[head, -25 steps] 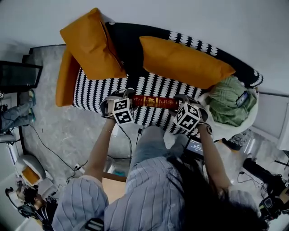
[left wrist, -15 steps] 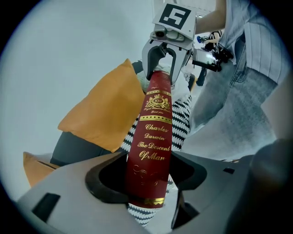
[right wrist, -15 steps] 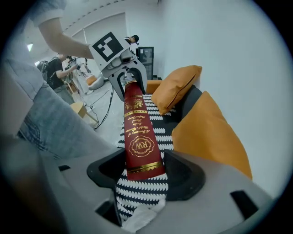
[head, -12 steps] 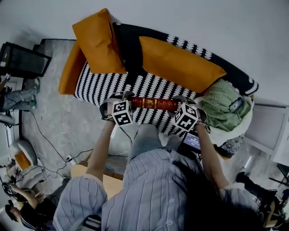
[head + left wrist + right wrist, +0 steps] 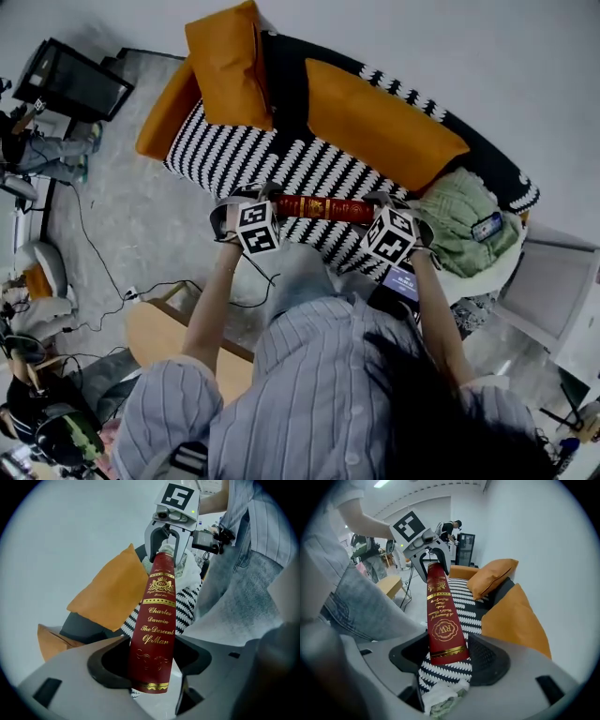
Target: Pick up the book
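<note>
A dark red book (image 5: 323, 208) with gold lettering hangs level over the front edge of the black-and-white sofa (image 5: 281, 159). Each end sits in one gripper. My left gripper (image 5: 274, 202) is shut on the book's left end, and in the left gripper view the book's spine (image 5: 154, 625) runs up from between my jaws (image 5: 150, 667) to the right gripper (image 5: 165, 543). My right gripper (image 5: 377, 208) is shut on the other end. In the right gripper view the book (image 5: 440, 616) rises from my jaws (image 5: 445, 654) towards the left gripper (image 5: 427, 550).
Orange cushions (image 5: 375, 122) lean on the sofa back. A green cloth (image 5: 459, 220) lies on a white seat at the right. A wooden table (image 5: 164, 333) and cables (image 5: 103, 281) are on the floor at left, a monitor (image 5: 75, 84) at top left, people at the left edge.
Both grippers have carried the book a little up and off the sofa seat, towards the person. The grip at each end has stayed the same. The head view has swung, so the sofa sits higher.
</note>
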Tool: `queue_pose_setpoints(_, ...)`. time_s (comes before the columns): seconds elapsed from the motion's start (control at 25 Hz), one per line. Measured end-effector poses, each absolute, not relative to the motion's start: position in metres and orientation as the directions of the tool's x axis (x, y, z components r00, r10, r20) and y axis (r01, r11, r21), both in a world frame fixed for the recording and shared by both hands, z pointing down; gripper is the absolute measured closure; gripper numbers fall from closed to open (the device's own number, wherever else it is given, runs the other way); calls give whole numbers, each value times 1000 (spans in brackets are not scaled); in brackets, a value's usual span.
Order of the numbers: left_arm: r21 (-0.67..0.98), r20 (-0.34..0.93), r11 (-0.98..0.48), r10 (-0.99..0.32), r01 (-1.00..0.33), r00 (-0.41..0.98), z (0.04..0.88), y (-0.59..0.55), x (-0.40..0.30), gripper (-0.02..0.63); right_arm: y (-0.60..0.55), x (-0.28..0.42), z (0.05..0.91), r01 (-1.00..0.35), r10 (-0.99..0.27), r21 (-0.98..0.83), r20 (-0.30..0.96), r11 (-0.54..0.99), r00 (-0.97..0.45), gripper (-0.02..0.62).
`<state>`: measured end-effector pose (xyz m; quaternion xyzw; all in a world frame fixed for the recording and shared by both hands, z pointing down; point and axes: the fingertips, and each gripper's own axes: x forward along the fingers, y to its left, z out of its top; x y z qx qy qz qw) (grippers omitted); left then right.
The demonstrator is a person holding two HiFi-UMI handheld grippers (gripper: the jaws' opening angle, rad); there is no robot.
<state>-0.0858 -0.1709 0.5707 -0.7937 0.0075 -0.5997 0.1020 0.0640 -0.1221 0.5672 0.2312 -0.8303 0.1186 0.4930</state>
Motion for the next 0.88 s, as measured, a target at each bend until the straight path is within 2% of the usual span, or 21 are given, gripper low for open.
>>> queue_pose_setpoints(0.28,-177,954,-984,-166,24,251,567,-115,-88,321,-81,66,567,-417,-215,13,872,909,-439,325)
queue_pose_setpoints(0.88,-100,977,-989,-119,-110,178,591,-57,-132,322,-44,25,595,-283,-89,-53,879,958,-468,325)
